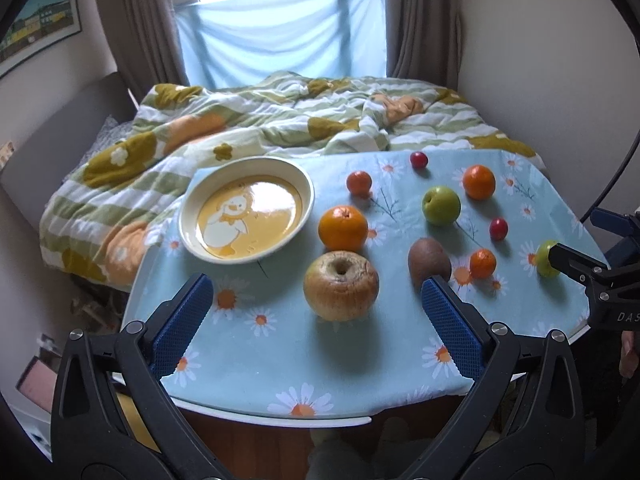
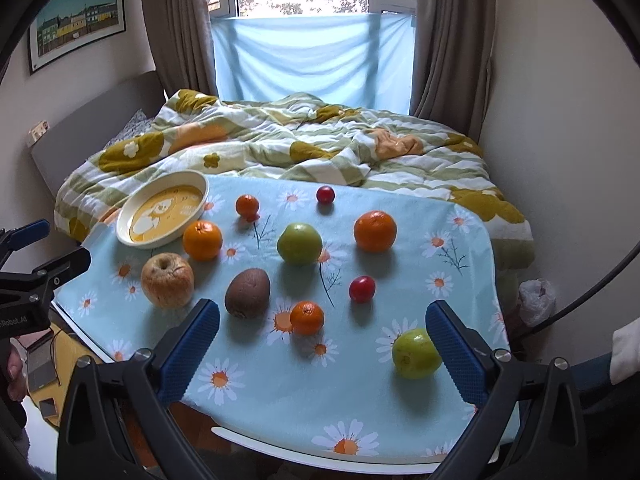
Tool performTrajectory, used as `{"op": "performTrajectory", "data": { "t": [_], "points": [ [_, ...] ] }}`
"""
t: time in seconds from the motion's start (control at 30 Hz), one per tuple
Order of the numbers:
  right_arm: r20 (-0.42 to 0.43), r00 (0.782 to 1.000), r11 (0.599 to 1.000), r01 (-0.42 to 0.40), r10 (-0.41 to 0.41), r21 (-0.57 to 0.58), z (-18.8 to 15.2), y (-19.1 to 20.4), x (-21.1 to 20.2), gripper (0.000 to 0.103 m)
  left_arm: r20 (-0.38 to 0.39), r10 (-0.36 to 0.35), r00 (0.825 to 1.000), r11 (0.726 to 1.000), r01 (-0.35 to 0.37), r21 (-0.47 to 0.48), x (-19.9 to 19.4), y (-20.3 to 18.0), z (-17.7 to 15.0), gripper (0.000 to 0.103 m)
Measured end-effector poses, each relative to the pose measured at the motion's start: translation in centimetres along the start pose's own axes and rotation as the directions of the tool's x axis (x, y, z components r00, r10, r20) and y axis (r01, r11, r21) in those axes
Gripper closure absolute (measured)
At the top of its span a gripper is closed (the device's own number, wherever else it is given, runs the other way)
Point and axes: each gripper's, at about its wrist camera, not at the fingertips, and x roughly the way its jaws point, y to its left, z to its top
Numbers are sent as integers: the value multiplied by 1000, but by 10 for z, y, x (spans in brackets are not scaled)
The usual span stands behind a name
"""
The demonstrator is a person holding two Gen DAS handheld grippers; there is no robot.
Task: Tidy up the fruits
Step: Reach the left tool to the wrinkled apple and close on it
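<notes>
Fruit scattered loose over the daisy-print tablecloth point(image 2: 360, 392); yellow duck plate point(image 1: 246, 184) near the far left corner, nothing in it. Left view: wrinkled apple point(image 1: 341, 286) straight ahead between the pads, kiwi point(image 1: 428, 262) just behind the right pad, small green apple point(image 1: 545, 258) half hidden by the other tool at the right edge. Right view: that same apple shown whole point(image 2: 416, 354), beside the right pad near the front edge. Left gripper point(image 1: 316, 330) spread wide, holding nothing. Right gripper point(image 2: 322, 344) equally wide, touching nothing.
</notes>
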Motion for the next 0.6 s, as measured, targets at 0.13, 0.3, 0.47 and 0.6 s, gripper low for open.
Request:
{"op": "performTrajectory", "data": {
  "t": [0.13, 0.3, 0.47, 0.6],
  "points": [
    [-53, 998, 1000, -16, 17, 20, -16, -2, 31, 0, -44, -35, 998, 999, 36, 31, 34, -1, -14, 0],
    [-110, 994, 999, 15, -11, 33, -27, 0, 65, 1, -93, -81, 992, 994, 87, 71, 74, -6, -21, 0],
    [-157, 987, 998, 48, -39, 51, -33, 2, 90, 4, -131, -104, 986, 985, 120, 121, 102, -13, -26, 0],
    [-203, 978, 995, 63, -47, 72, -34, 2, 106, 15, -163, -115, 980, 982, 138, 133, 118, -15, -29, 1]
  ]
}}
